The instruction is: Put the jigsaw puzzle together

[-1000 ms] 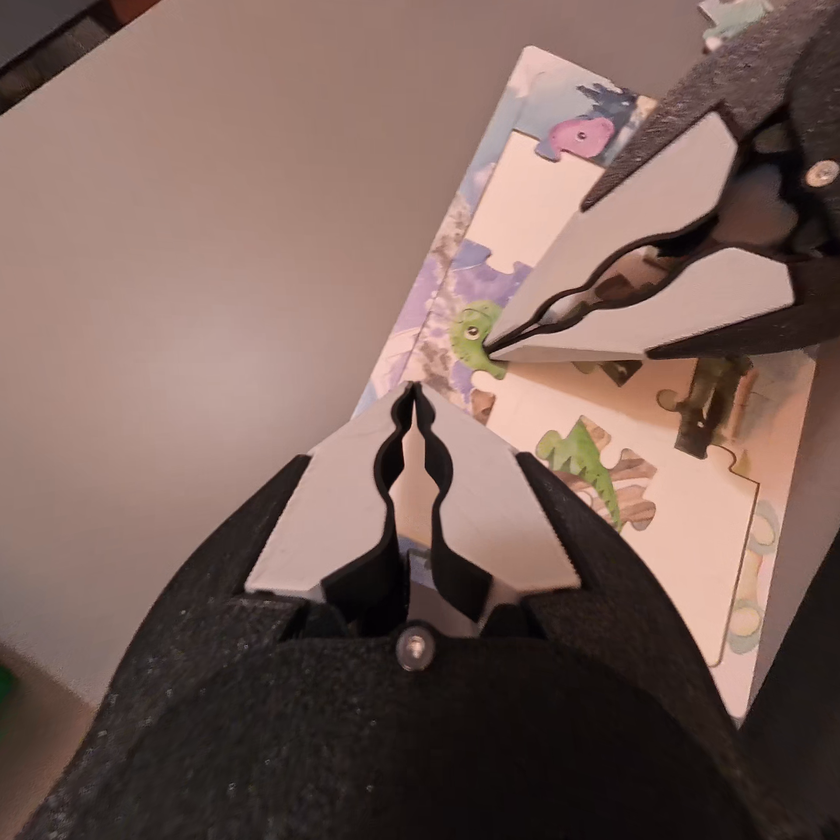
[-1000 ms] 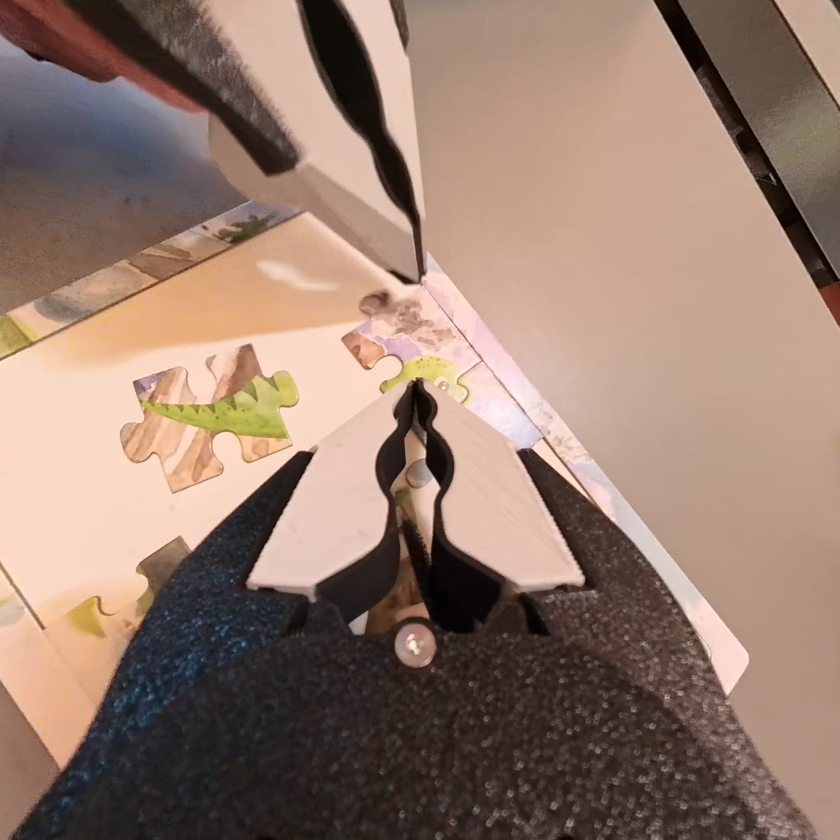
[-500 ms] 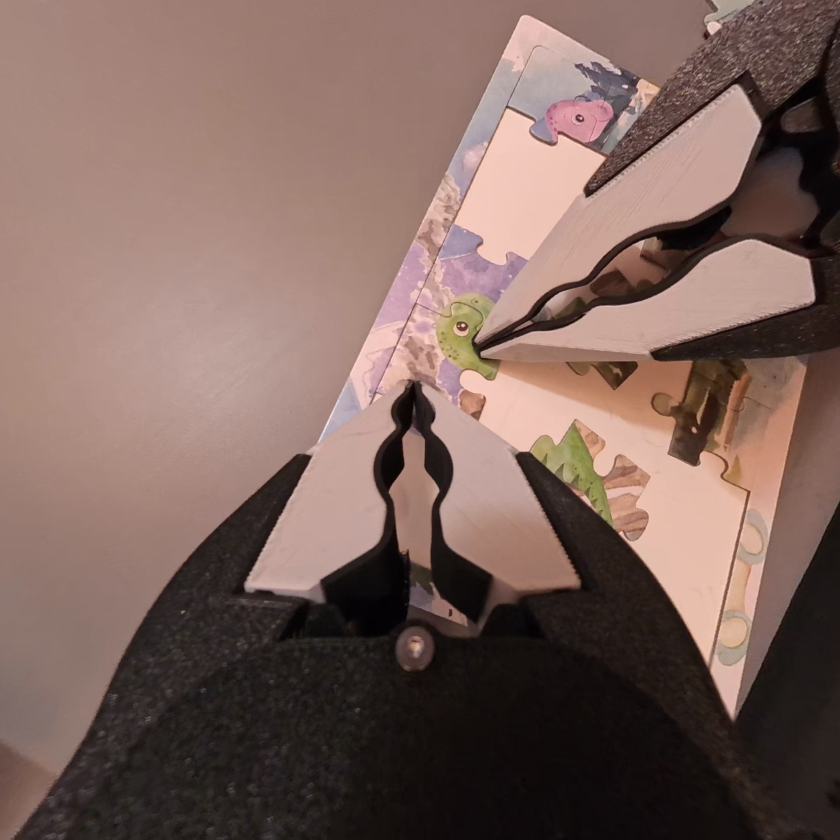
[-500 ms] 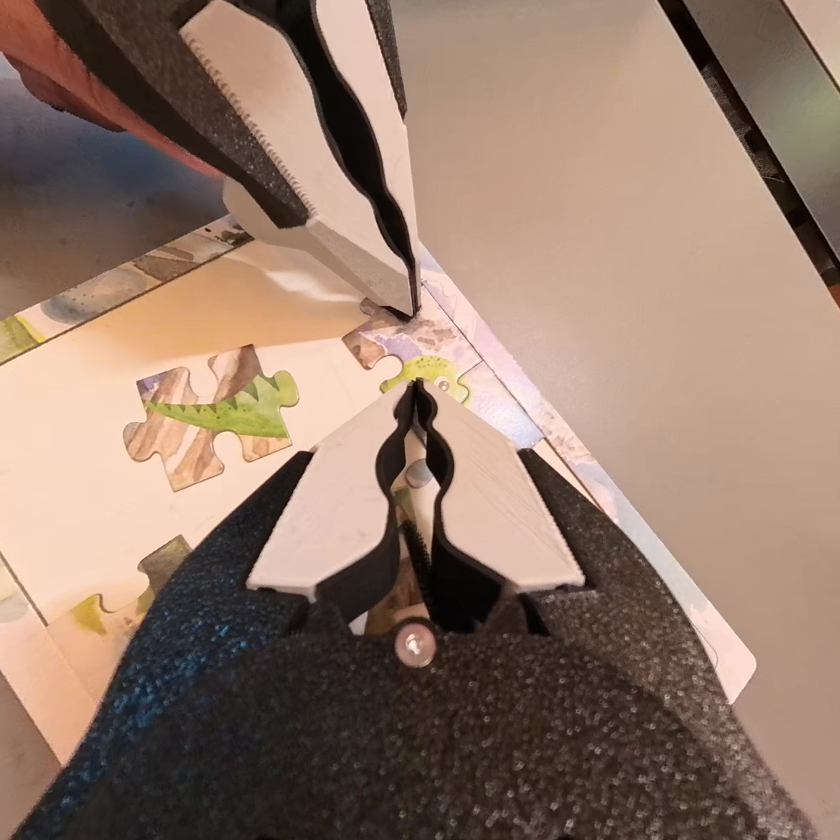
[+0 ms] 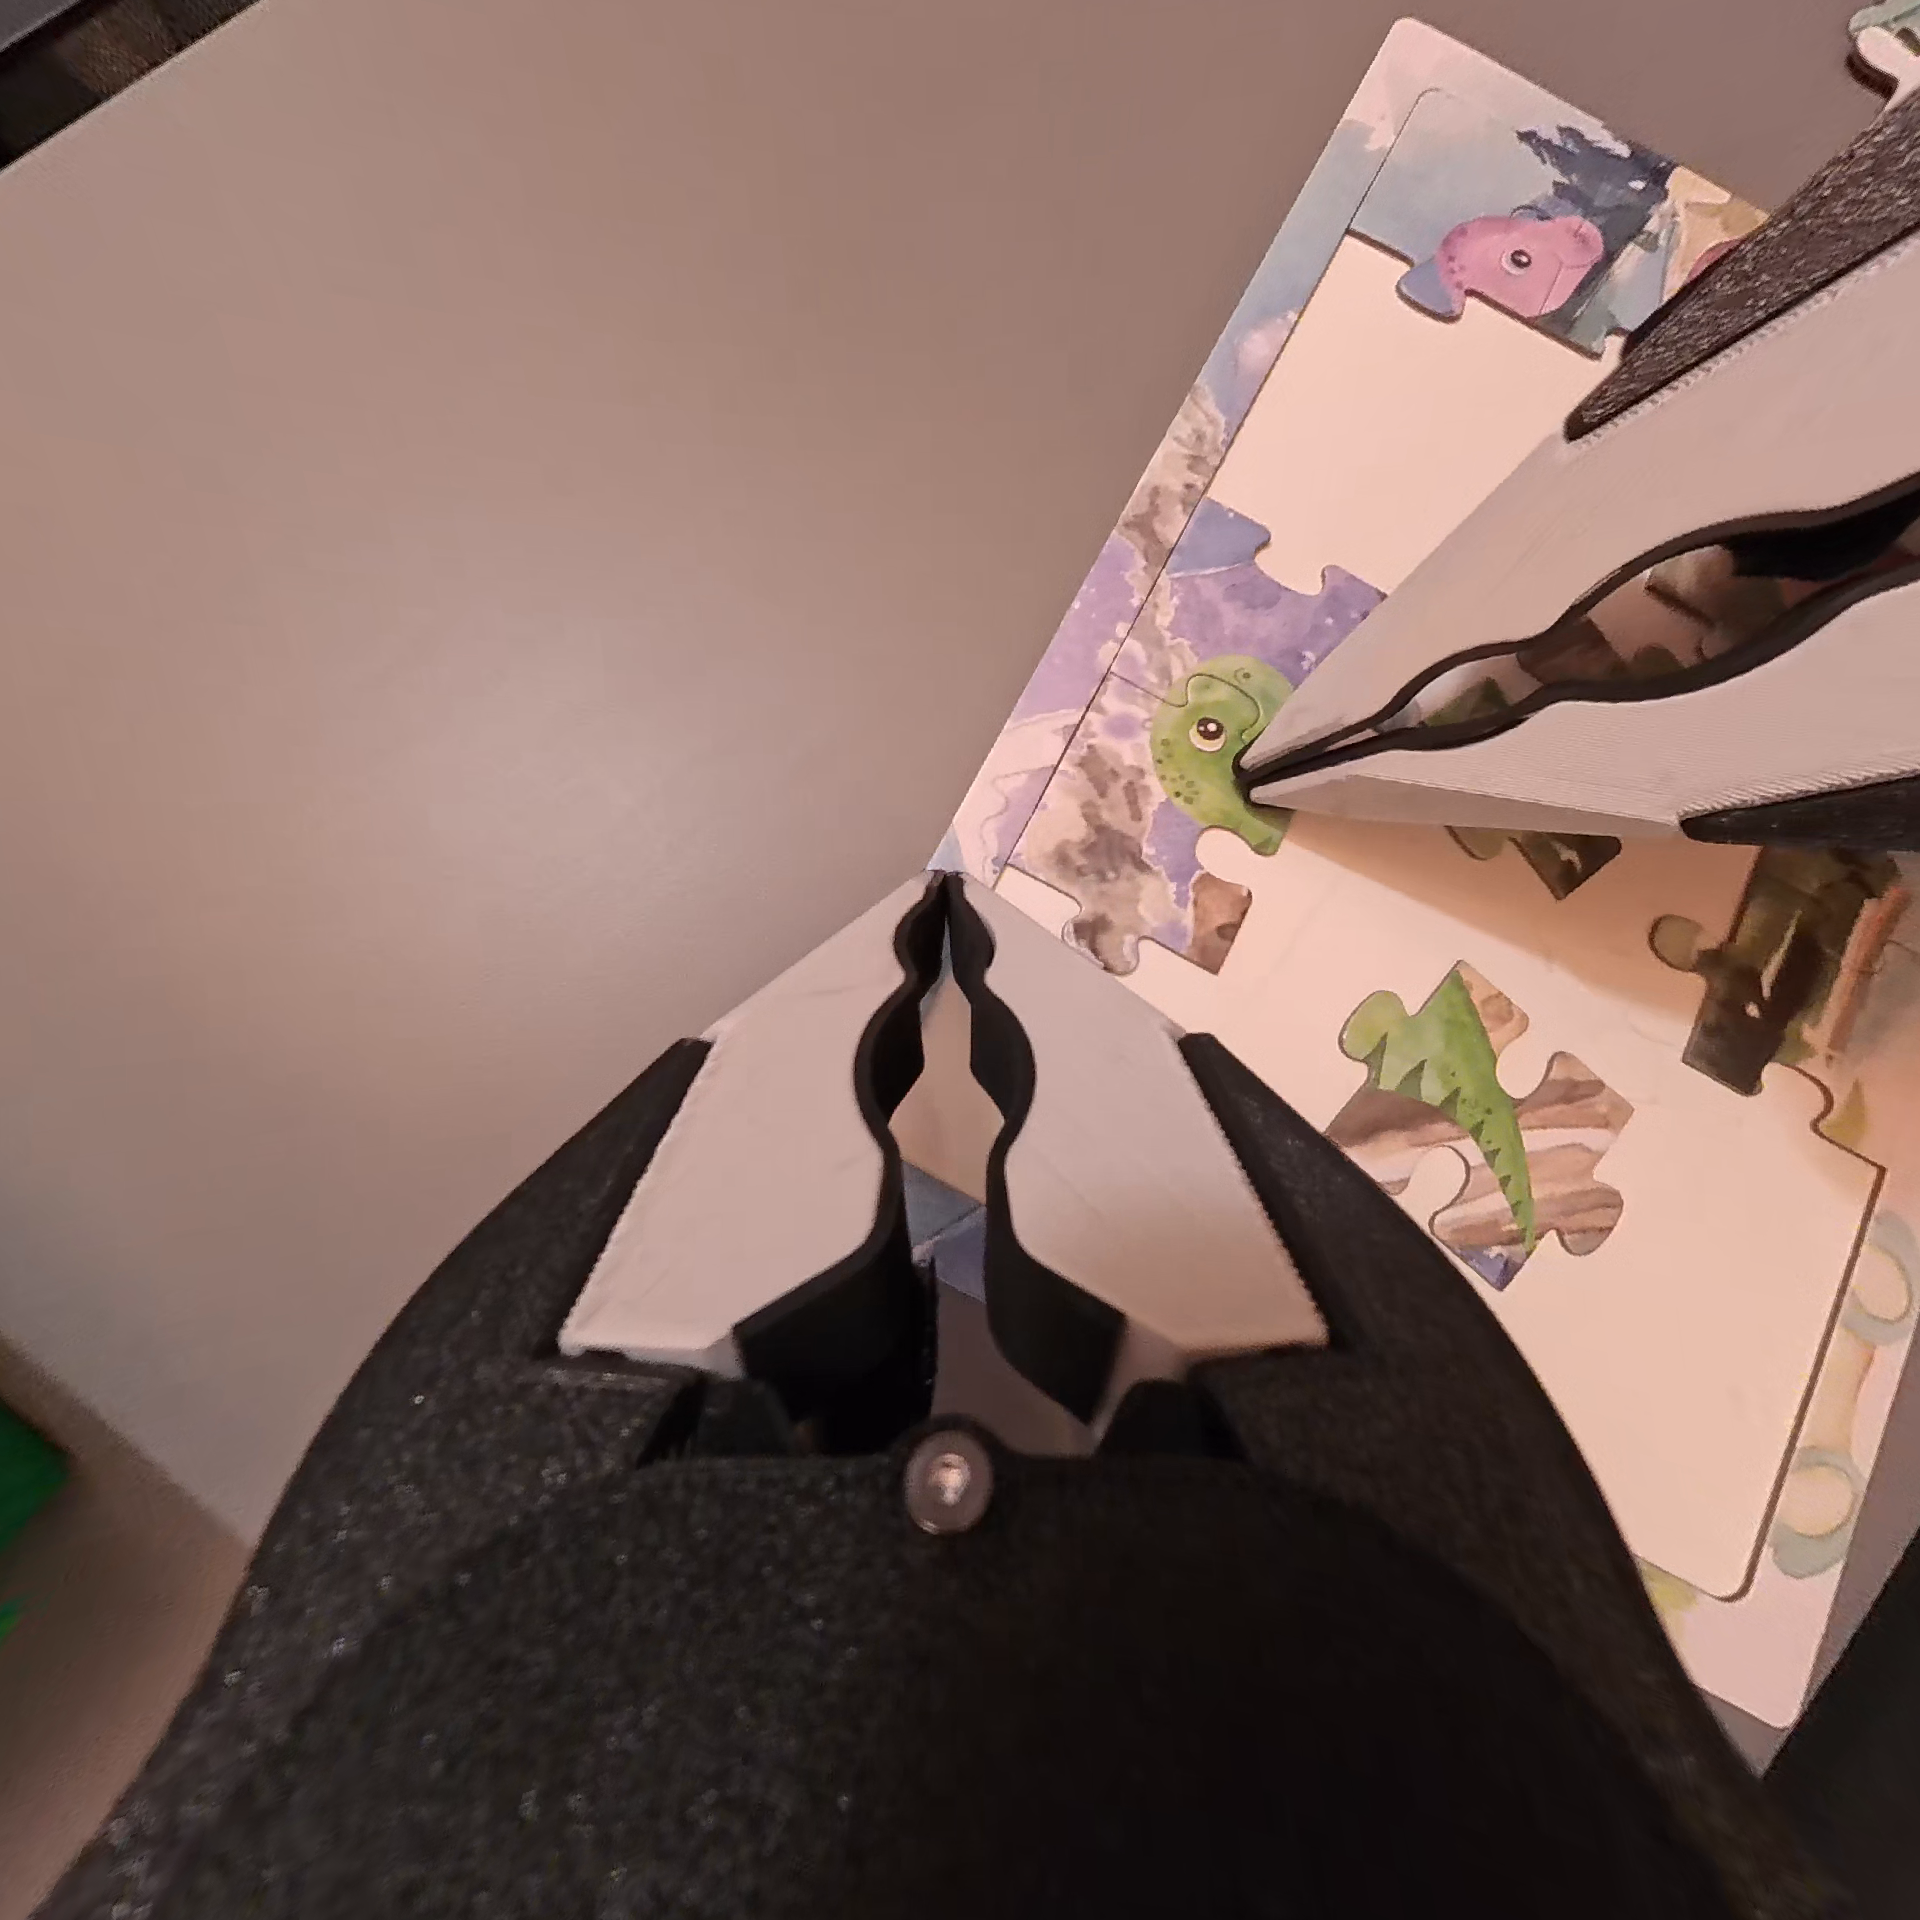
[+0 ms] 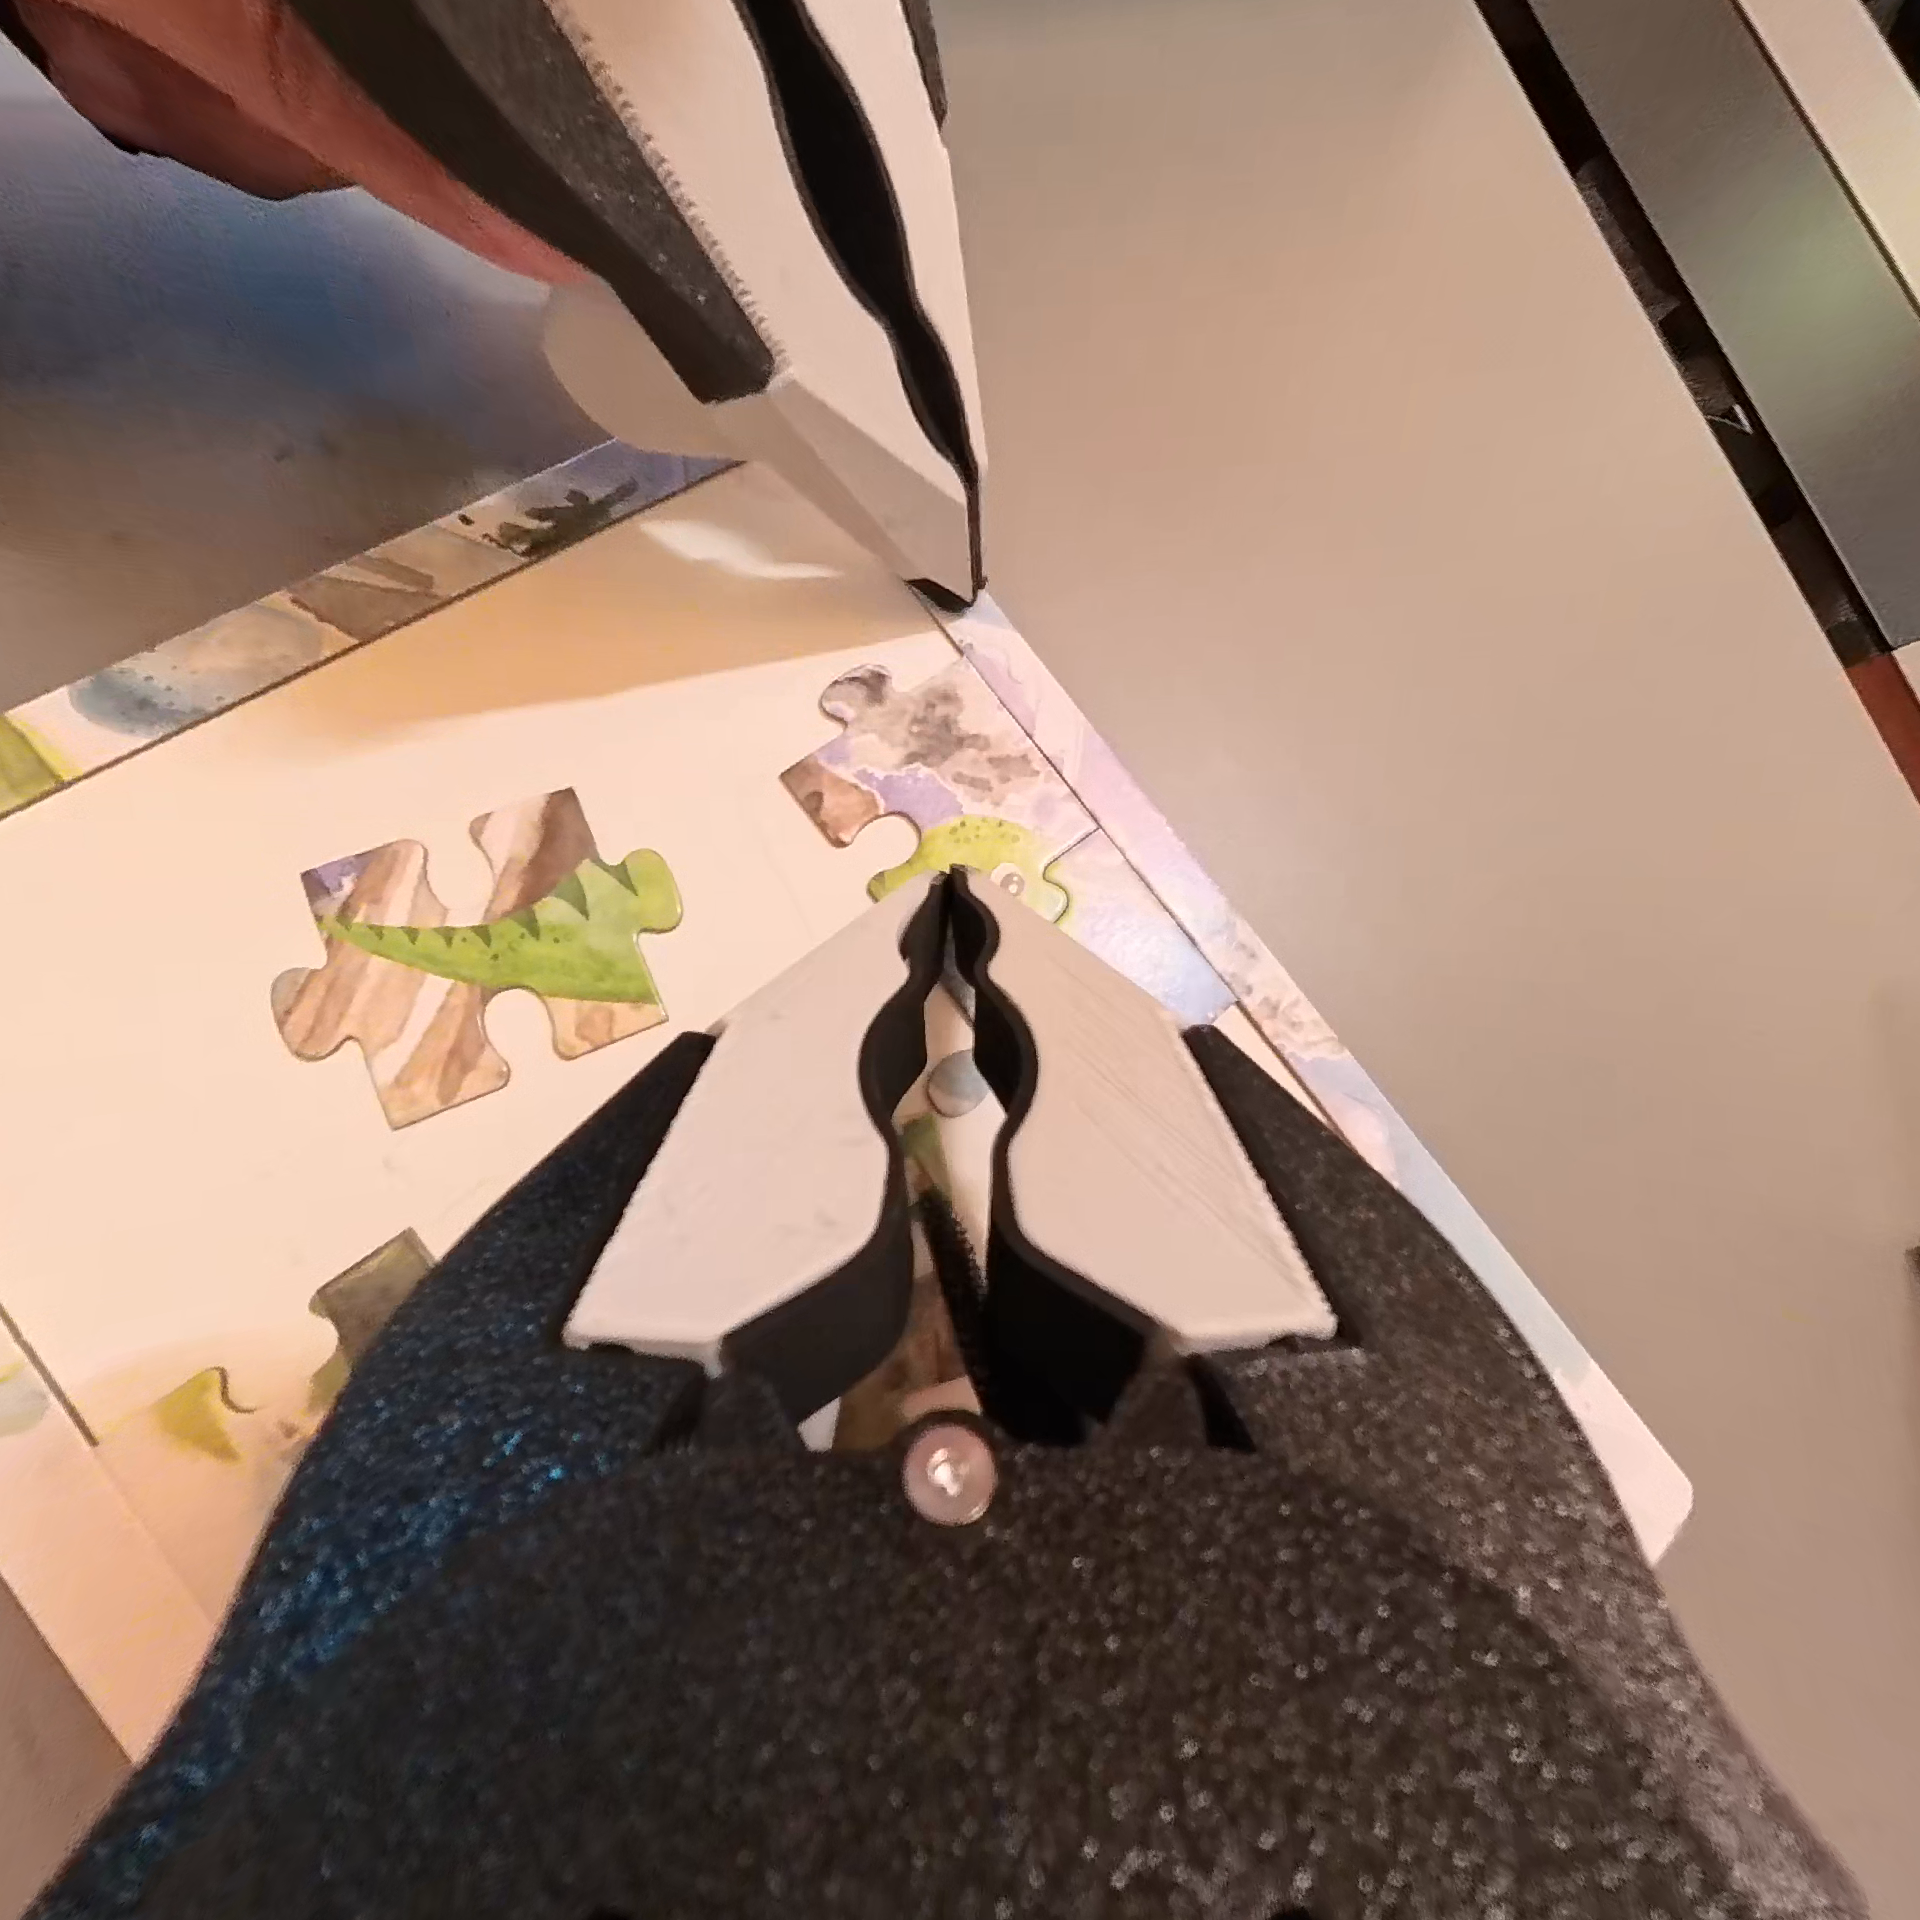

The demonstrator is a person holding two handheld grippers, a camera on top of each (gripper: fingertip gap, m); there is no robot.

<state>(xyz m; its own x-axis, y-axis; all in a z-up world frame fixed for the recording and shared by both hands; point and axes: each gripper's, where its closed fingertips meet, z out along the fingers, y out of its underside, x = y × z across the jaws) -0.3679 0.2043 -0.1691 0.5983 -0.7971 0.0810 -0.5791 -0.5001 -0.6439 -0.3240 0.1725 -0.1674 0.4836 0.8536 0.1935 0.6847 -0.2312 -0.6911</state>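
A plain grey table (image 5: 540,540) fills most of the left wrist view, its top smooth, matte and evenly lit by warm, soft light. Its far edge runs across the upper left corner, with something dark behind it that is too blurred to make out. Past the near edge at lower left lies a pale beige floor (image 5: 94,1496), and a bright green patch (image 5: 26,1475) shows at the frame's border. In the right wrist view the same tabletop (image 6: 1403,644) stretches to the upper right, where a dark gap (image 6: 1704,343) separates it from a second grey surface (image 6: 1797,166) alongside.
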